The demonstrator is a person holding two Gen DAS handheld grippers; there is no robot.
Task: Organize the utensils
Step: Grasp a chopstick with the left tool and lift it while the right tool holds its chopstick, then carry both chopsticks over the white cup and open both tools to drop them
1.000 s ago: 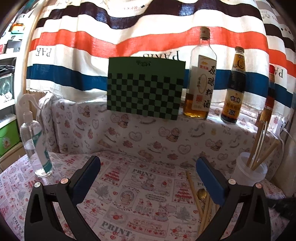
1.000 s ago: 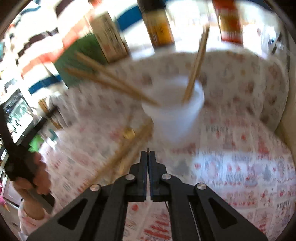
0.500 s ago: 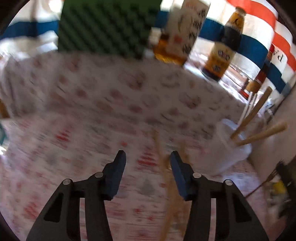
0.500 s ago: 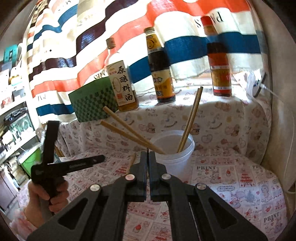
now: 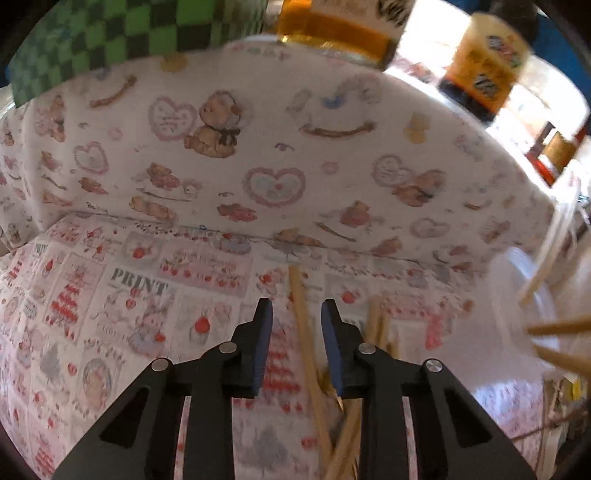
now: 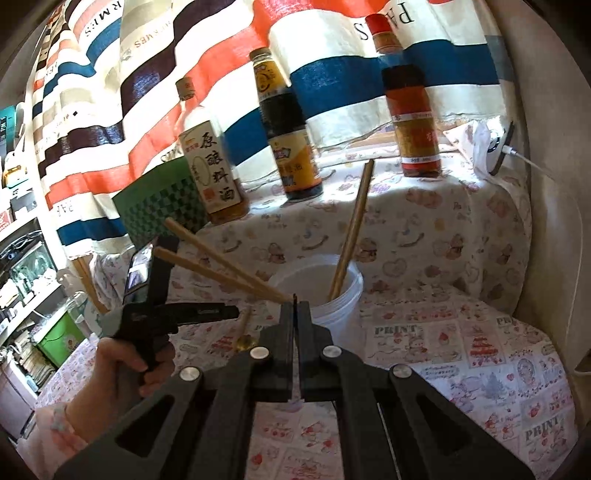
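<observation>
"PRINT" is seen printed on the tablecloth (image 5: 138,284); "原酿料酒" is read on the clear bottle's label (image 6: 216,170); mirrored "PARIS" lettering is shown on the striped curtain (image 6: 384,22).

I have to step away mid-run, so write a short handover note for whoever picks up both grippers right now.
Left gripper: fingers have just been closing around one loose chopstick on the tablecloth; pads not yet pressing on it.
Right gripper: shut, empty, held in front of the cup.
Done: three chopsticks stand in the white cup.
Left: more chopsticks and a gold-tipped utensil lie beside the cup. Grip the straddled chopstick, drop it in the cup, then the others.
</observation>
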